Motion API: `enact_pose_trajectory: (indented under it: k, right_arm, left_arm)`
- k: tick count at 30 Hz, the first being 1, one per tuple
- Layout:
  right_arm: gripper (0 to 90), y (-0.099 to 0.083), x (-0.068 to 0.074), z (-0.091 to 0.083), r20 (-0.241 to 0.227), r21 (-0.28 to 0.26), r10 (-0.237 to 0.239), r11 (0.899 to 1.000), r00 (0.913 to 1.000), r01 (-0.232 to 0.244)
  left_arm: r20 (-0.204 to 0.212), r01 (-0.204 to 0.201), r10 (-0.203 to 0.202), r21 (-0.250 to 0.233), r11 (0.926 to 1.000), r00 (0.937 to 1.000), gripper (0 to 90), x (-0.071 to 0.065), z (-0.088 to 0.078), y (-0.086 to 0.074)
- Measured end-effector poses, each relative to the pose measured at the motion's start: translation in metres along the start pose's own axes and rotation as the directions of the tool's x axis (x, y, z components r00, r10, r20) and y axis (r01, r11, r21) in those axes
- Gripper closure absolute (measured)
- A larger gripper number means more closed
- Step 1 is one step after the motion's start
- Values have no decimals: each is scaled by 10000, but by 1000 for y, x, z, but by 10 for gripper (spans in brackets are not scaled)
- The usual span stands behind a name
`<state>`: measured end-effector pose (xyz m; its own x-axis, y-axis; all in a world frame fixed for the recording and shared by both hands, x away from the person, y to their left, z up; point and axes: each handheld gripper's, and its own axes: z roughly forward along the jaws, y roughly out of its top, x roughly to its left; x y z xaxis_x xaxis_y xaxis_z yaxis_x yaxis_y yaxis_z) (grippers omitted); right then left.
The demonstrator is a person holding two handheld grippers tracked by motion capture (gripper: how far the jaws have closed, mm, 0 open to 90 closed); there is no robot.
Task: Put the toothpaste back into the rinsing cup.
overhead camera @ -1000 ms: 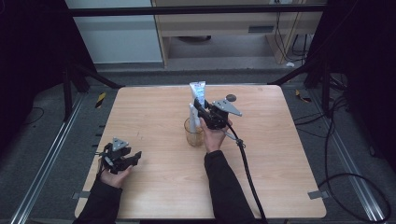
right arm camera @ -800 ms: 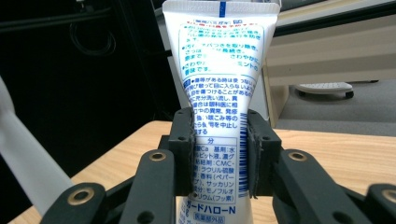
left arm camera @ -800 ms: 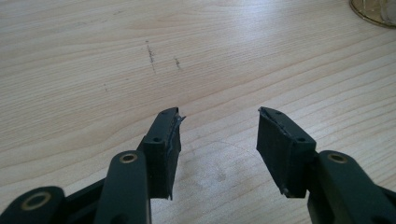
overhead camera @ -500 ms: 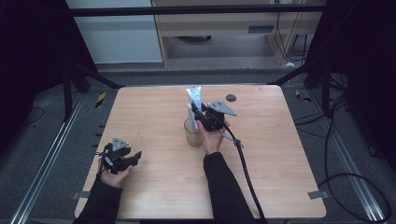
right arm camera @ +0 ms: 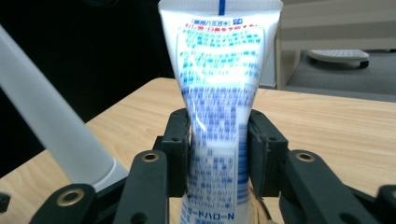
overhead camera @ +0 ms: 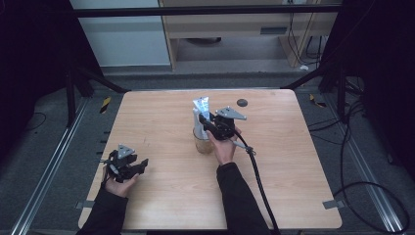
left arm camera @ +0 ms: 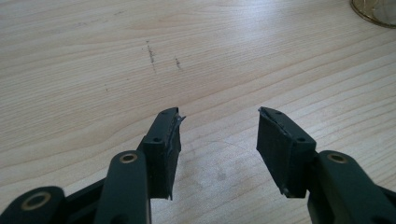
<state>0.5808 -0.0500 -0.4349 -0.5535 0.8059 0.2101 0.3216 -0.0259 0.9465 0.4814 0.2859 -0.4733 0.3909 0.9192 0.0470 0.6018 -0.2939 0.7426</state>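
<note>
The right claw (overhead camera: 208, 123) grips the white tube (right arm camera: 219, 88), which has dropped lower over the glass cup (overhead camera: 202, 144) since a second ago, likely going in. The left claw (left arm camera: 218, 140) rests open on the bench (overhead camera: 166, 196), well left of the cup.
</note>
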Motion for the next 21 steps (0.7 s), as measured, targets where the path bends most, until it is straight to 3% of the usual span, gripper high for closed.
enact_pose_trajectory:
  k: [9,15,21]
  right_arm:
    - [605,-5,-1,-11,-66,880,-386,9954,9992,390]
    - [588,-8,1,-15,-220,1480,-836,9853,9963,859]
    - [497,-8,6,-21,-139,1751,-1405,9744,9900,1407]
  left_arm:
    - [-19,-35,35,40,10000,10000,484,0,0,0]
    - [-25,-50,50,33,10000,10000,484,-1,0,0]
    - [-24,-52,52,36,10000,10000,484,-1,0,0]
